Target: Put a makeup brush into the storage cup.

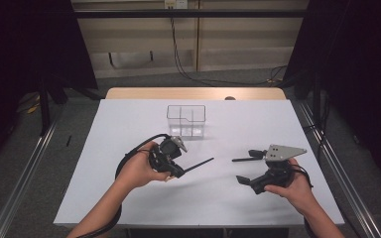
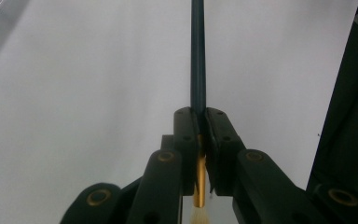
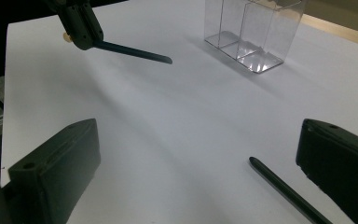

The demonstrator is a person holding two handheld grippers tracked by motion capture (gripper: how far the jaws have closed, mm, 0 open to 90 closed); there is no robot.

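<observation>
1. My left tool point(image 1: 178, 167) is clamped tight on a dark brush point(image 2: 198, 60). Its gold ferrule and pale bristles sit back between the pads, and the long handle sticks straight out ahead of the jaws.
2. In the high view that handle point(image 1: 198, 165) points to the right and slightly away from me, held just above the white counter point(image 1: 129, 124).
3. My right tool point(image 1: 248, 171) stands wide open with nothing in it, one jaw on each side of bare counter.
4. A second dark stick, a pen or brush point(image 3: 286, 191), lies flat on the counter just beside my right tool's far jaw. Its long axis runs across the counter, its tip towards the left tool. I cannot tell which kind it is.
5. That stick is far nearer my right hand point(image 1: 292, 191) than my left hand point(image 1: 136, 171), so I judge the right tool should take it, with the jaws turned across its length.
6. The clear divided box point(image 1: 186, 120) stands upright farther back, well apart from both tools and nearer the left one. From the held brush it lies ahead and a little to the side.
7. Nothing stands between either tool and the box, and the counter between them is bare.
</observation>
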